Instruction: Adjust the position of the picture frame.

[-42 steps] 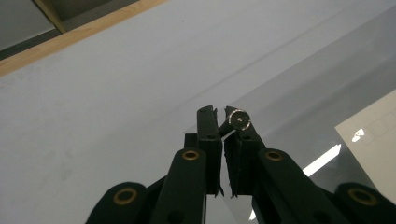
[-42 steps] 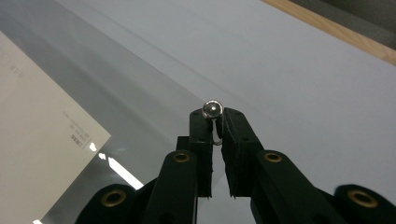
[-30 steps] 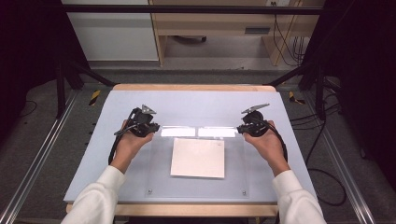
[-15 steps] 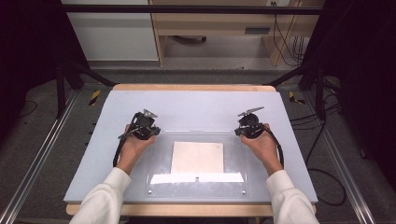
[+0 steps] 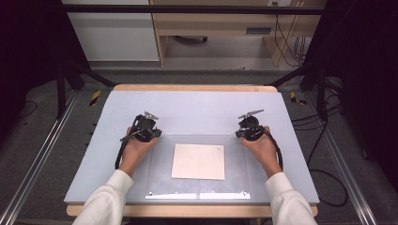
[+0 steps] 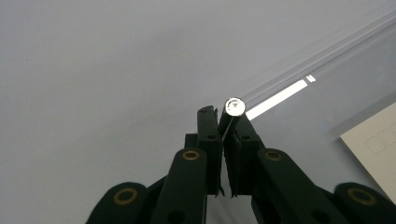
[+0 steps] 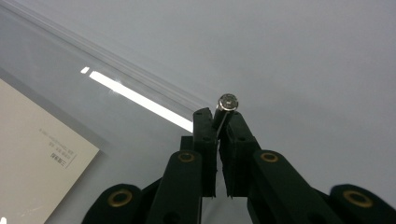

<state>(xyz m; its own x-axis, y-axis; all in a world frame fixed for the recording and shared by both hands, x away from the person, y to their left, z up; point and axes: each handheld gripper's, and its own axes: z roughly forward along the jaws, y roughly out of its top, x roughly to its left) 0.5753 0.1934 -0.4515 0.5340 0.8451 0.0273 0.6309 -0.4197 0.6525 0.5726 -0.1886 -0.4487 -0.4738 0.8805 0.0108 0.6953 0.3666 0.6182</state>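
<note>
A clear plastic sheet (image 5: 161, 174) lies over a cream paper (image 5: 198, 161) on the pale grey table mat (image 5: 197, 110). My left gripper (image 5: 146, 131) is shut on the sheet's far left corner, and my right gripper (image 5: 245, 131) is shut on its far right corner. In the left gripper view the jaws (image 6: 219, 117) pinch the thin sheet edge beside a silver stud (image 6: 234, 106). In the right gripper view the jaws (image 7: 218, 115) clamp the edge next to another stud (image 7: 228, 101). The paper (image 6: 373, 147) (image 7: 32, 154) shows through the sheet.
The wooden table edge (image 5: 192, 87) runs along the far side of the mat. Metal floor rails (image 5: 37, 159) flank the table. Cables (image 5: 324, 183) lie on the floor at the right. Small silver studs (image 5: 151, 192) mark the sheet's near corners.
Both hands have sunk and come slightly toward the near edge, with the sheet's far edge in their jaws. The bright glare band slid across the sheet and is gone.
</note>
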